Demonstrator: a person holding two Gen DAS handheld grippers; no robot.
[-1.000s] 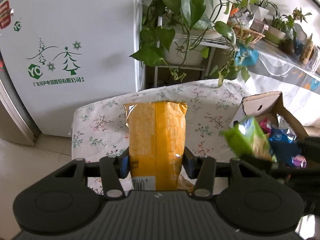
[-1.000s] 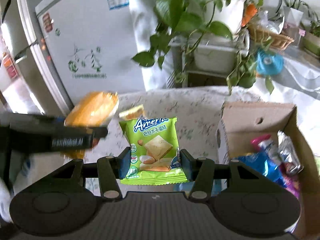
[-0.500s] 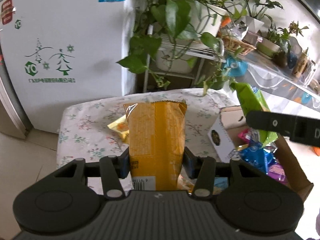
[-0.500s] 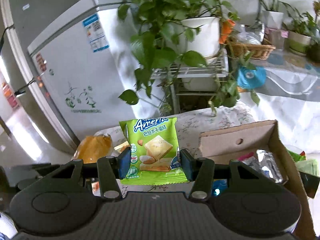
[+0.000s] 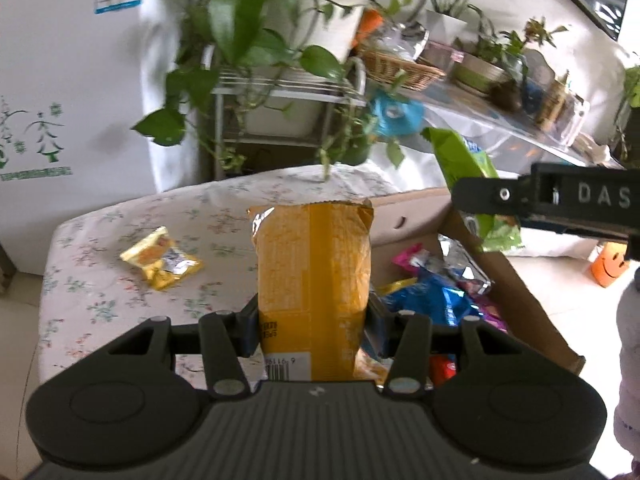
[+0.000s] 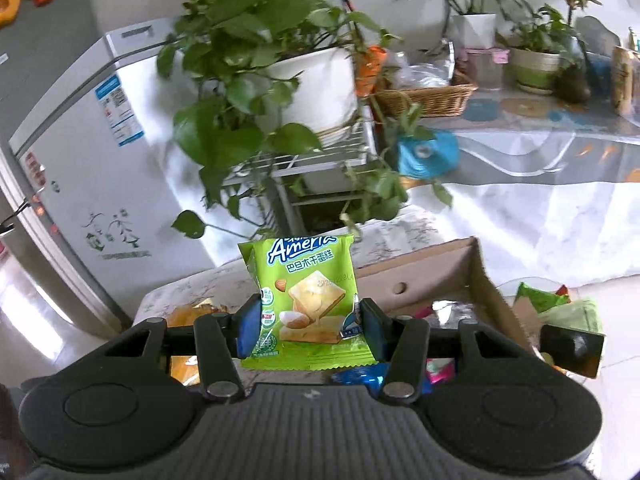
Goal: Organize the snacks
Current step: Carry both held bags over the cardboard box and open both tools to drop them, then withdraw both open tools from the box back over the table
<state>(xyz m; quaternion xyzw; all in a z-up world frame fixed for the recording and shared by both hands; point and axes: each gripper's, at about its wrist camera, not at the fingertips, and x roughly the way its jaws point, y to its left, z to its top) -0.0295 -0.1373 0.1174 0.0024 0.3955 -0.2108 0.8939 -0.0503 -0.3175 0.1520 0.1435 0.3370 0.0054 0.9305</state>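
Cardboard box (image 5: 516, 280) rim beside yellow bag (image 5: 314, 272)

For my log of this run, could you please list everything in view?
Orange bag: one, in the left tongs.
Green pack: one, in the right tongs.
Yellow packs: small pile, on the table.
Box: one, brown cardboard, holding mixed wrappers.
Table: one, floral cloth.
Fridge: one, white, left.
Plants: several, green, behind.
Basket: one, wicker, on the counter.
Left tongs: shut.
Right tongs: shut.
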